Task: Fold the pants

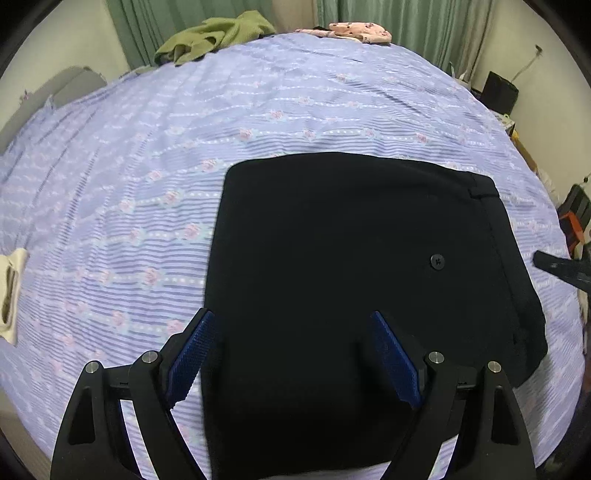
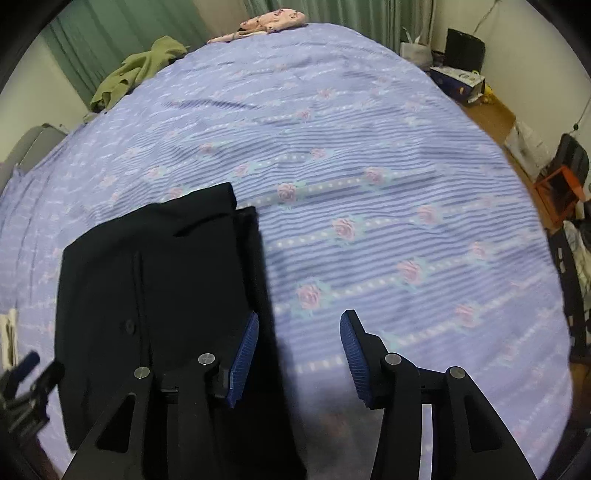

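The black pants (image 1: 351, 277) lie folded into a flat rectangle on the purple flowered bedspread (image 1: 147, 184), with a button and the waistband toward the right. My left gripper (image 1: 291, 321) is open and empty just above the pants' near left part. In the right wrist view the pants (image 2: 155, 288) lie at the left, layers stacked. My right gripper (image 2: 299, 321) is open and empty, hovering over the pants' right edge and the bedspread (image 2: 406, 203). The right gripper's tip shows at the left view's right edge (image 1: 561, 267); the left gripper shows at the right view's lower left (image 2: 26, 384).
A green garment (image 1: 210, 38) and a pink patterned garment (image 1: 358, 31) lie at the bed's far edge. A cream item (image 1: 11, 291) lies at the bed's left. Boxes, a black bag (image 2: 463, 50) and an orange stool (image 2: 559, 192) stand on the floor at the right.
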`<state>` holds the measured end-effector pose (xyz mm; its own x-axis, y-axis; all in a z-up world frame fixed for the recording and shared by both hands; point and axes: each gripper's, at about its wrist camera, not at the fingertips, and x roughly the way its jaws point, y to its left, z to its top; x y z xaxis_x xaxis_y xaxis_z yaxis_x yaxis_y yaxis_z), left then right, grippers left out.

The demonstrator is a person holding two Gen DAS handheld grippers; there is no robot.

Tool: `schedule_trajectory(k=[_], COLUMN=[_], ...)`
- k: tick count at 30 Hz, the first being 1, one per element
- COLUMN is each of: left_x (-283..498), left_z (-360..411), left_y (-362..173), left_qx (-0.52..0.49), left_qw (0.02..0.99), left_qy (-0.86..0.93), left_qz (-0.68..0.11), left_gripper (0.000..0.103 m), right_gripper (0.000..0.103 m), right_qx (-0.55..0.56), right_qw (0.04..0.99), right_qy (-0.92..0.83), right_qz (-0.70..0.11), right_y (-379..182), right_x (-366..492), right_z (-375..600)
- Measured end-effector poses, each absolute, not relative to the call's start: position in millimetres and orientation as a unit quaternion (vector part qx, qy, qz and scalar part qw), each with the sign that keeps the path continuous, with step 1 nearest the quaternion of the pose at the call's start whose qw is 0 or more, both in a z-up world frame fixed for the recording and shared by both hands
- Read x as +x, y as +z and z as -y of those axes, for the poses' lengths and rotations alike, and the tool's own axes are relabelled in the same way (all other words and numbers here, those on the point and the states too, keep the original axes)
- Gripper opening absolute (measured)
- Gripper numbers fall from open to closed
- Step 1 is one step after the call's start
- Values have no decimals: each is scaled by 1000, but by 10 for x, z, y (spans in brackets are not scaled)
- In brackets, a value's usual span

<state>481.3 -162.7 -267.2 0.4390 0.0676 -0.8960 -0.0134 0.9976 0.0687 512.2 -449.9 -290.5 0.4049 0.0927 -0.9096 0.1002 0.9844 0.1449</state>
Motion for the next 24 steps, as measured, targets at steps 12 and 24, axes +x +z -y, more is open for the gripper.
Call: schedule_trajectory(k=[12, 24], left_x=[3819, 3328], left_z=[1254, 897], left_y=[-2307, -2368], left_qx=[12, 3], left_qw=[866, 855], left_qy=[35, 72], left_qz=[-498, -513], left_gripper=[92, 92], right_gripper=[76, 76], right_qx=[80, 49], right_qw=[863, 861], right_qy=[36, 39], right_qz=[-497, -504], right_y=[-2324, -2498], right_x=[4203, 3806], right_z=[4275, 3977])
